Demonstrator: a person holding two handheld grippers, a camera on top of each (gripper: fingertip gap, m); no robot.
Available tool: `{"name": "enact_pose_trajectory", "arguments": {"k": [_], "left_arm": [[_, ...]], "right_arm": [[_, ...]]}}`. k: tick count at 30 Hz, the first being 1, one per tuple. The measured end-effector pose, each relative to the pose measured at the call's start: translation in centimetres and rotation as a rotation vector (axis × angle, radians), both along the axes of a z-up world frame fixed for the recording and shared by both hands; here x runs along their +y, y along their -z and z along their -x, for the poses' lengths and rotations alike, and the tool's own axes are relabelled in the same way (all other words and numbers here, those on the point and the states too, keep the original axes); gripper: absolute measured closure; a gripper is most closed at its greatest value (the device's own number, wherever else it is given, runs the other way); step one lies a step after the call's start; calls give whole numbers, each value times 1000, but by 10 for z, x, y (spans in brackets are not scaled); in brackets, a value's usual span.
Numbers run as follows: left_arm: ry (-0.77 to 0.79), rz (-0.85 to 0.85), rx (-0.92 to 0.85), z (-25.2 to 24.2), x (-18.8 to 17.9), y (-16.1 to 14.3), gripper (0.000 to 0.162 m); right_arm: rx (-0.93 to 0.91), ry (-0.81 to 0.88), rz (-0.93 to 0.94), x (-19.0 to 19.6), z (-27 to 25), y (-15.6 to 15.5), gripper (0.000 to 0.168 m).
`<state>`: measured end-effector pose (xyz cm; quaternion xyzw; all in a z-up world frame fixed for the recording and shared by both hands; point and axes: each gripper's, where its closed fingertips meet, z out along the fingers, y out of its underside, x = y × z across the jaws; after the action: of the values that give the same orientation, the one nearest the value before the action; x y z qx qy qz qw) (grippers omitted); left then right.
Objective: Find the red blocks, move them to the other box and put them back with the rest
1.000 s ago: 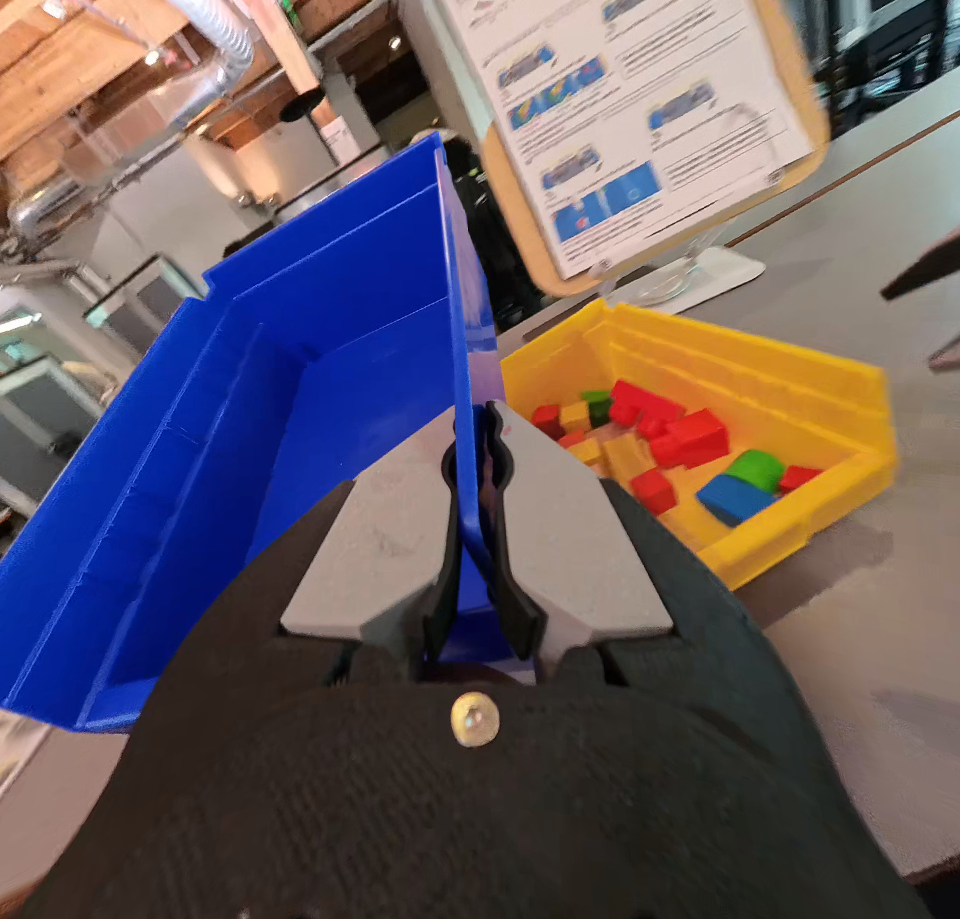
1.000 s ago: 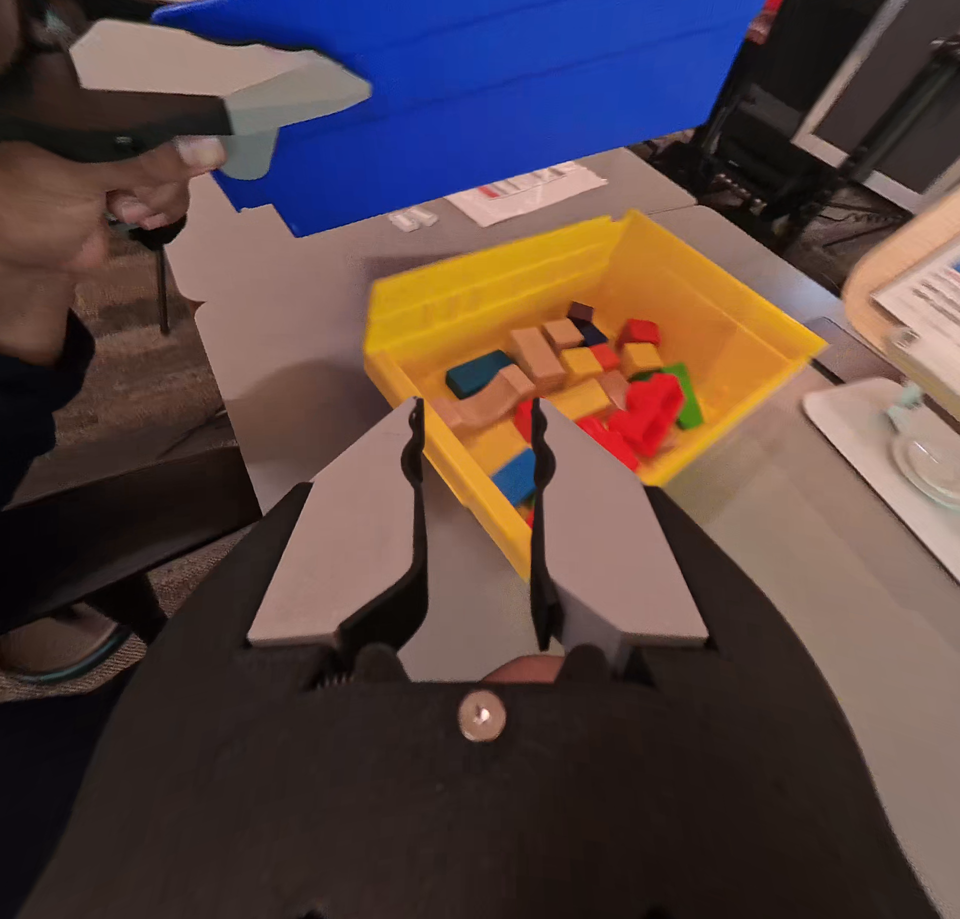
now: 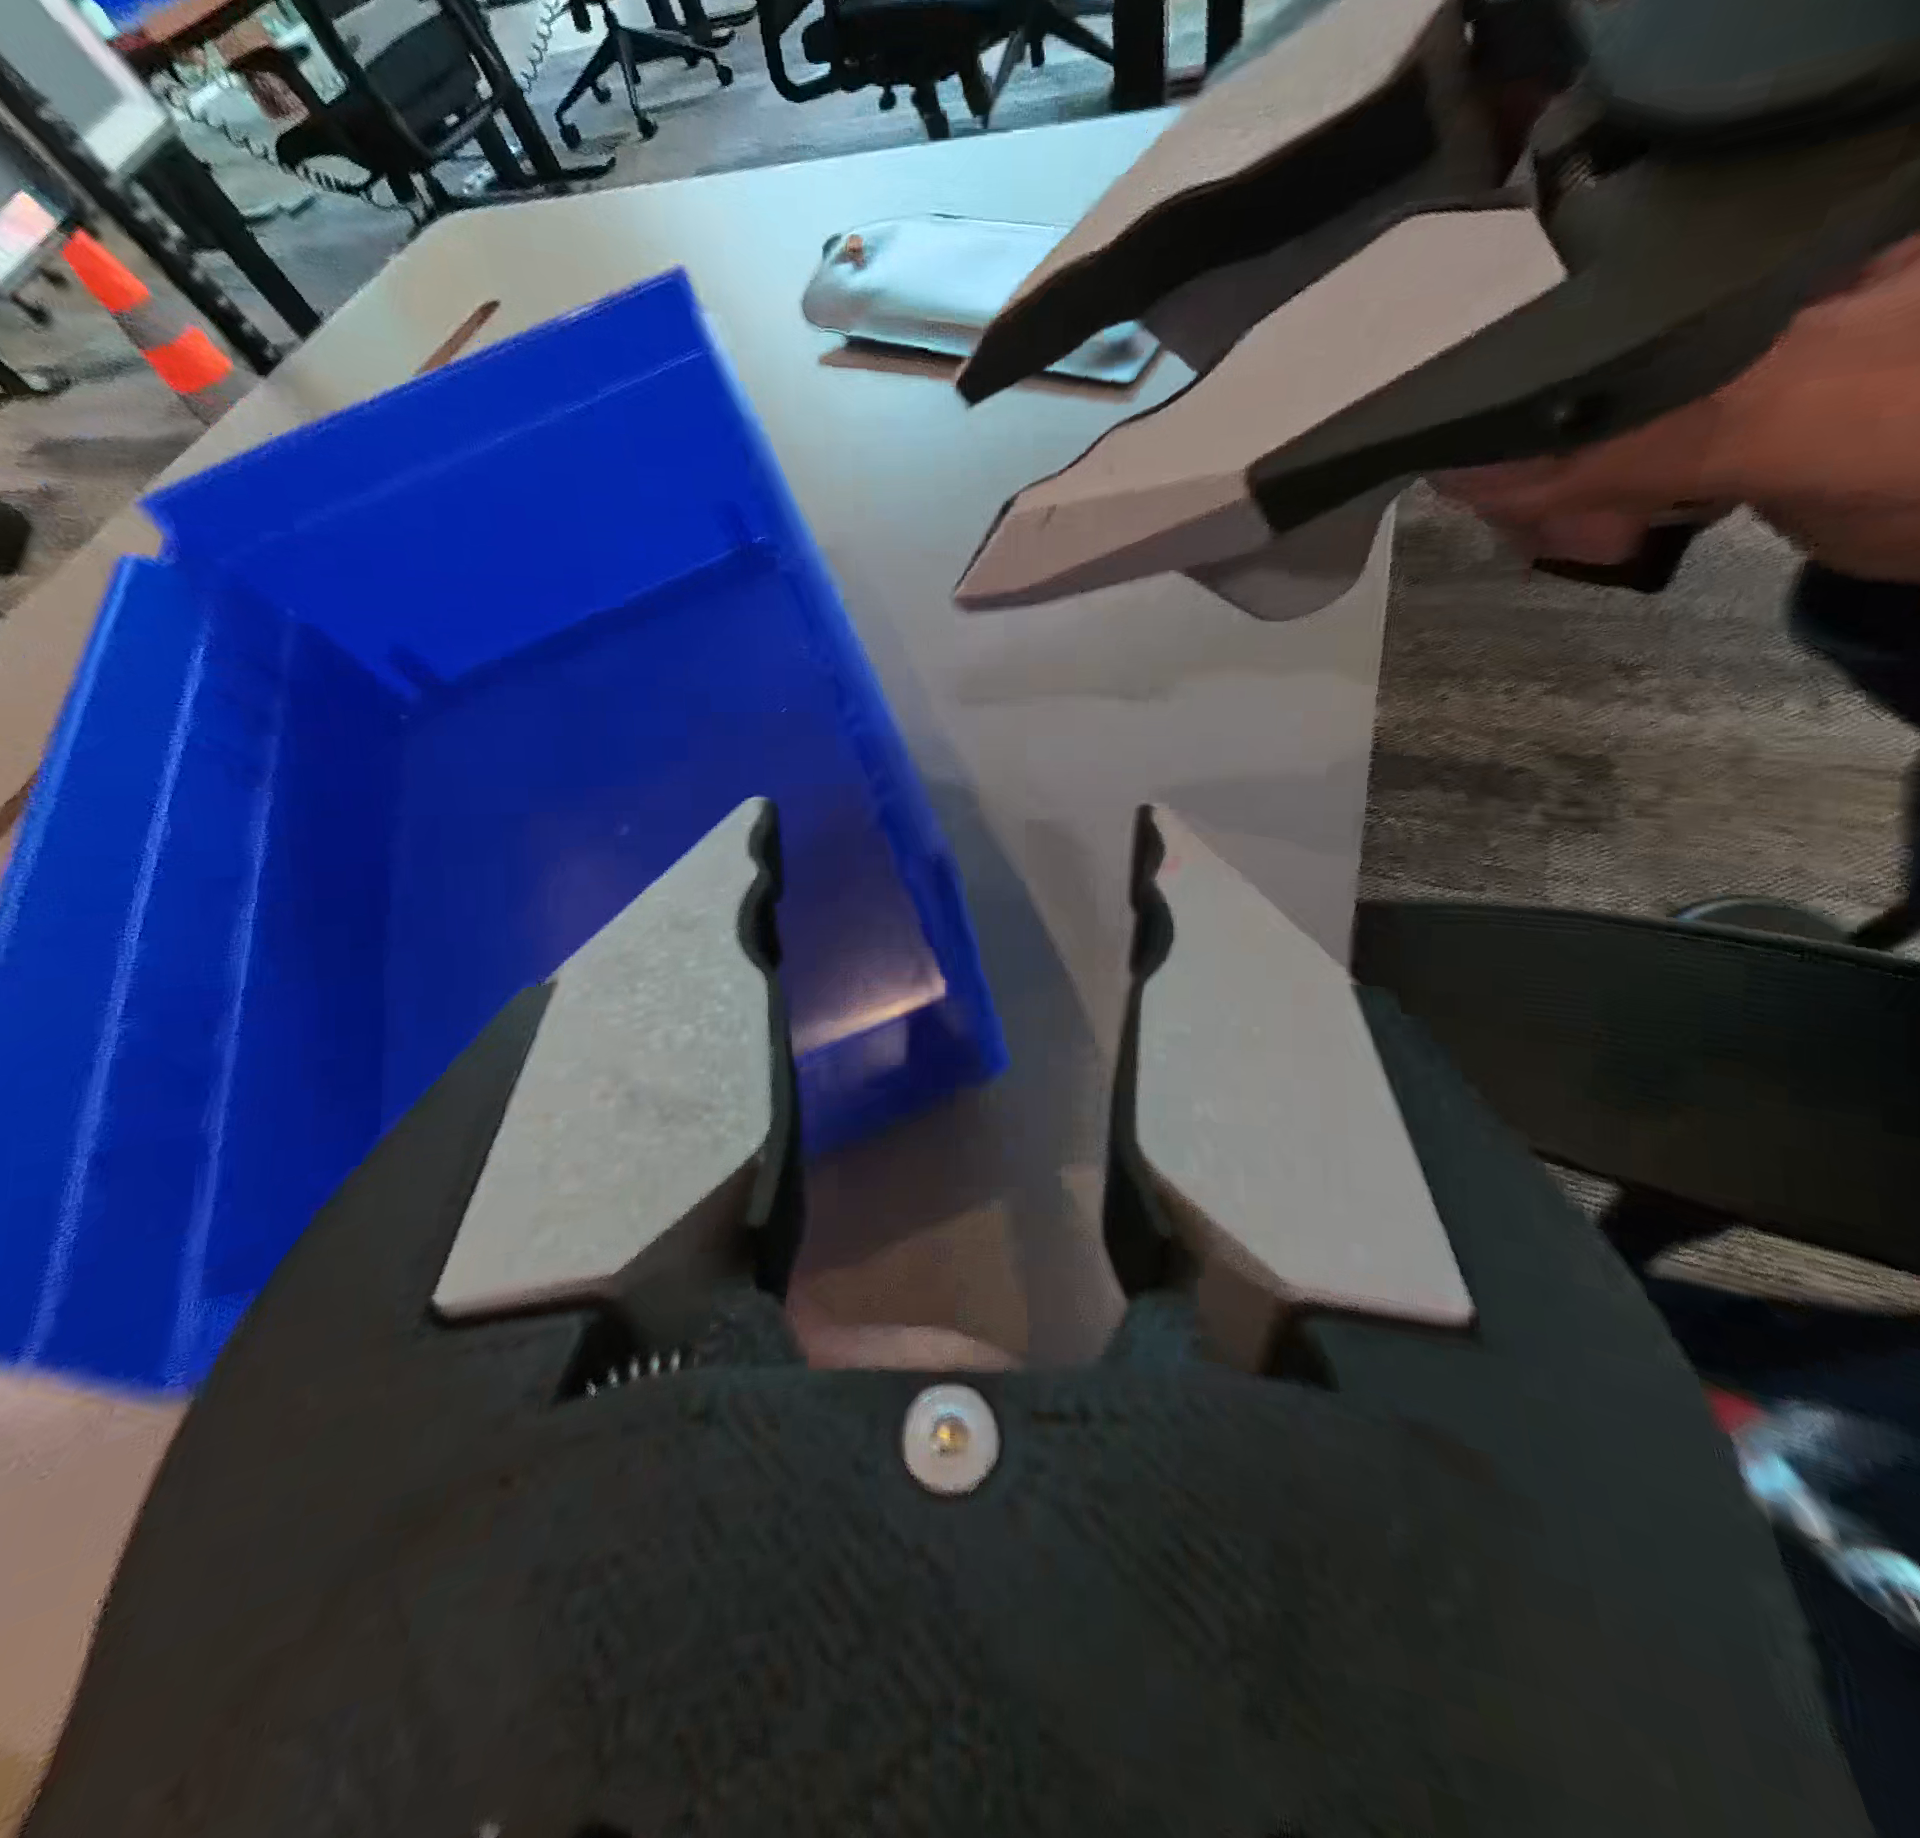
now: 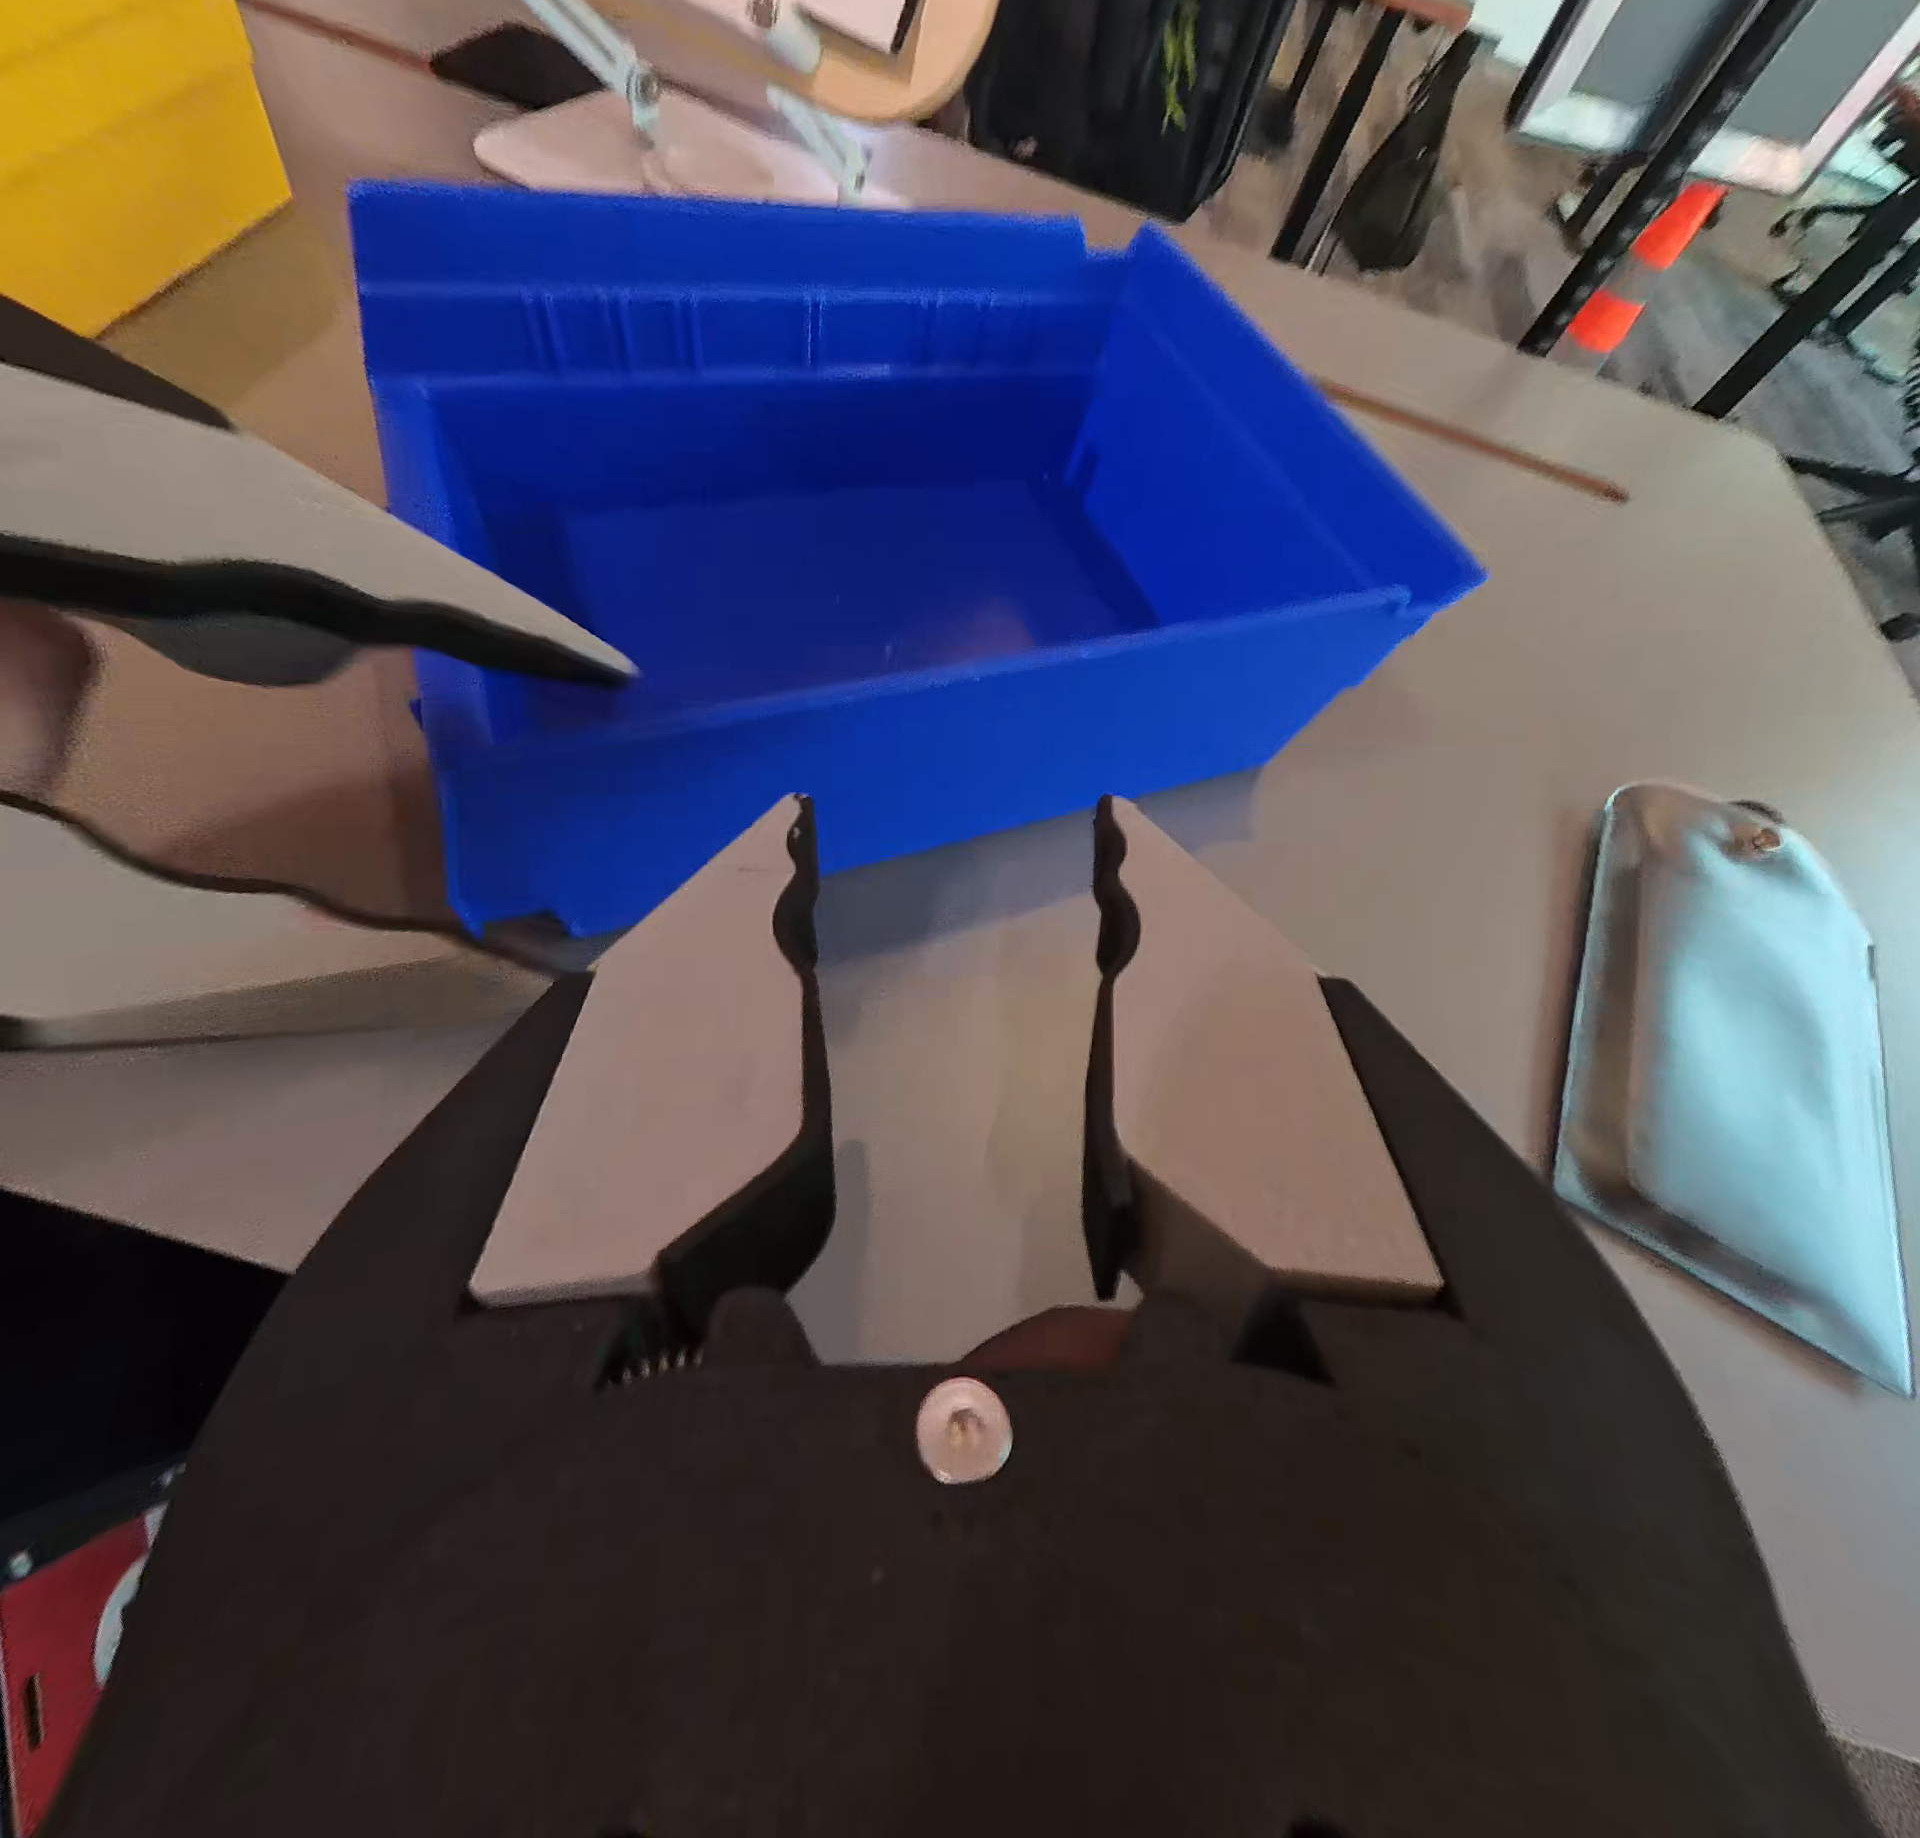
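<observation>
The blue box (image 4: 914, 749) sat flat and empty on the bench (image 4: 1455, 749), ready for red blocks, while the left gripper (image 3: 951, 832) and right gripper (image 4: 951, 812) hung released, grasping nothing.

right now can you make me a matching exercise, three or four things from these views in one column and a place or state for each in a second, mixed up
Things
1. blue plastic bin
2. yellow plastic bin
3. silver foil pouch
4. left gripper

Places or states
a. lying flat on the grey table, to the right of the blue bin
b. open, holding nothing
c. at the far left edge of the right wrist view
d. upright on the table with nothing inside

Pairs: 1-d, 2-c, 3-a, 4-b
</observation>
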<state>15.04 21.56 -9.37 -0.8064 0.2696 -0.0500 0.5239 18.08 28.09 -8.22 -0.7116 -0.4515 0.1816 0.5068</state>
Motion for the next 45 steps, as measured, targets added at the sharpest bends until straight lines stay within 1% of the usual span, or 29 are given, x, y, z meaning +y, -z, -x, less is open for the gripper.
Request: {"name": "enact_pose_trajectory", "arguments": {"k": [2, 4, 6, 7, 8, 9, 11, 13, 15, 17, 19, 21, 22, 23, 24, 26, 27, 28, 31, 32, 33, 34, 35, 36, 38, 40, 42, 44, 45], "left_arm": [[-19, -13, -43, 30, -26, -18, 92], [-61, -47, -50, 68, -56, -28, 97], [-158, -59, -12, 115, -81, -25, 100], [-226, -56, 17, 140, -92, -20, 101], [-278, -42, 39, 161, -104, -14, 100], [-311, -23, 46, 177, -116, -7, 100], [-372, -5, 59, 205, -137, 4, 99], [-416, -98, 68, 226, -152, -1, 110], [-492, -108, 97, 249, -164, 1, 109], [-528, -91, 99, 259, -171, 4, 102], [-518, -108, 95, 256, -173, 3, 102], [-525, -119, 117, 256, -172, 4, 101], [-534, -119, 129, 257, -170, 5, 99], [-548, -120, 136, 258, -168, 6, 98], [-557, -121, 133, 258, -165, 6, 96], [-542, -107, 104, 251, -156, 11, 94], [-533, -91, 97, 246, -151, 16, 94], [-525, -78, 107, 242, -146, 20, 94], [-566, -67, 207, 247, -131, 28, 95], [-603, -52, 243, 256, -127, 33, 96], [-635, -37, 266, 265, -125, 37, 104], [-638, -28, 259, 269, -123, 40, 112], [-621, -30, 200, 266, -122, 41, 120], [-621, -20, 161, 266, -123, 43, 124], [-626, -29, 207, 271, -128, 43, 127], [-636, -14, 224, 279, -138, 43, 134], [-675, -12, 217, 292, -152, 40, 141], [-735, -8, 234, 312, -169, 39, 148], [-774, -10, 243, 324, -178, 39, 152]], "right_arm": [[38, -52, -2, -15, 9, -8, 118], [59, -206, 58, -53, 29, -6, 121], [18, -335, 126, -89, 51, 8, 116], [-7, -330, 103, -93, 59, 12, 110], [-25, -301, 44, -91, 66, 13, 114], [-61, -267, 0, -87, 71, 17, 113], [-146, -256, -24, -87, 79, 30, 100], [-268, -240, -68, -83, 79, 47, 95], [-440, -110, -187, -53, 60, 57, 103], [-525, -19, -223, -27, 34, 60, 106], [-503, 89, -177, 3, 4, 55, 111], [-456, 247, -113, 34, -36, 44, 110], [-407, 261, -64, 36, -44, 39, 110], [-323, 200, -15, 24, -38, 31, 114], [-214, 83, 25, 2, -20, 20, 118], [-51, -167, 73, -54, 25, -1, 119], [-46, -247, 74, -76, 43, -3, 117], [-68, -278, 49, -89, 60, 0, 115], [-171, -250, -87, -97, 105, 17, 102], [-237, -222, -143, -91, 114, 25, 95], [-302, -172, -213, -80, 117, 30, 97], [-368, -116, -277, -66, 113, 34, 104], [-417, -66, -320, -52, 106, 37, 106], [-429, -40, -334, -42, 99, 38, 113], [-434, -33, -303, -31, 80, 39, 114], [-491, 1, -301, -12, 51, 41, 113], [-511, 91, -281, 14, 16, 39, 114], [-477, 211, -236, 41, -19, 34, 126], [-450, 246, -183, 47, -31, 34, 121]]}}
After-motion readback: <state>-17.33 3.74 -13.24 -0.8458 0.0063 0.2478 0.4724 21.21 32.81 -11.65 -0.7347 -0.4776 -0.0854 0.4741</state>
